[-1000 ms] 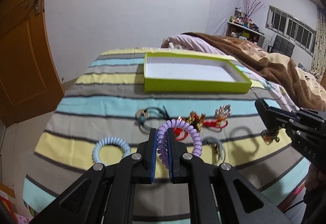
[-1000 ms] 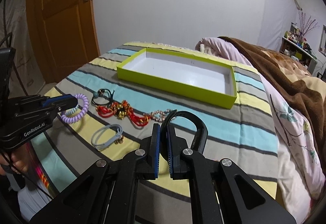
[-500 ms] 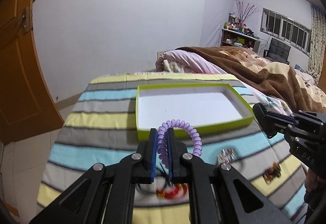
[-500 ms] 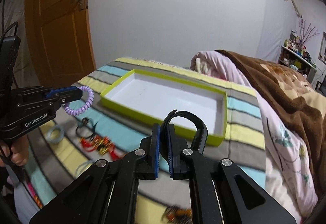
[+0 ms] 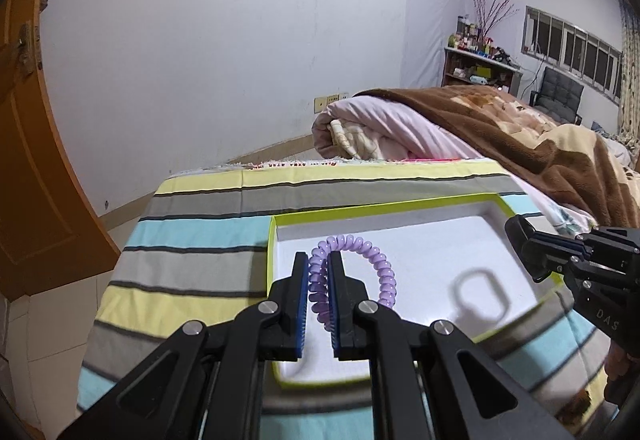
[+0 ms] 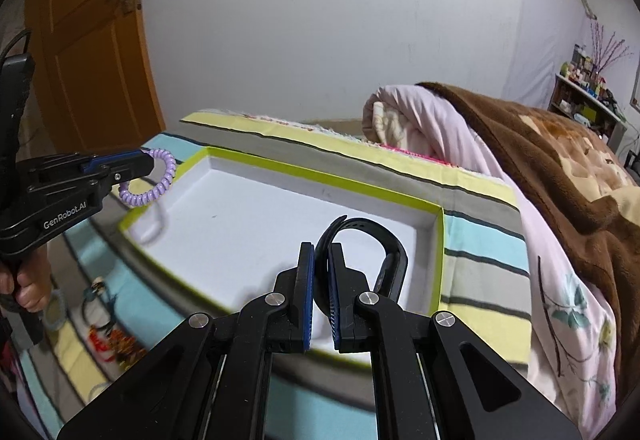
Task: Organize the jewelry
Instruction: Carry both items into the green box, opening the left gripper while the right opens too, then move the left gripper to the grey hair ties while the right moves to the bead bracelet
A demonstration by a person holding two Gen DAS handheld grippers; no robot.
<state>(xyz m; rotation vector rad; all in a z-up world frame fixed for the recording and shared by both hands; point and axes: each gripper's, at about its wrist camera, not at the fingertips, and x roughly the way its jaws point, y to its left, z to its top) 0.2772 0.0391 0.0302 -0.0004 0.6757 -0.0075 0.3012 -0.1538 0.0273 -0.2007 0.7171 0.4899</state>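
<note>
Left hand-held gripper (image 5: 319,264) is pinched on a purple spiral hair tie (image 5: 352,272); one side of the coil is clamped between the blue pads (image 5: 303,304), and the rest of the loop arcs out to the right of the fingers. The tie hangs in the air above the left end of the green tray (image 5: 271,240), over its white floor and apart from it. In the right wrist view the same gripper (image 6: 146,164) enters from the left, with the tie (image 6: 154,180) dangling over the tray's near-left corner and a faint shadow on the white floor below it. Right hand-held gripper (image 6: 319,260) is pinched on a black band (image 6: 372,240), a curved strap looping up and to the right of the pads, held above the right half of the tray (image 6: 320,176) and not touching it. The tray lies on a striped cloth (image 5: 200,240) covering the bed. On the cloth left of the tray, near the person's hand (image 6: 32,284), the remaining pieces lie blurred: a red and gold ornament (image 6: 116,344) and a dark hair tie (image 6: 96,300). A brown blanket (image 6: 560,168) is heaped to the right.
</note>
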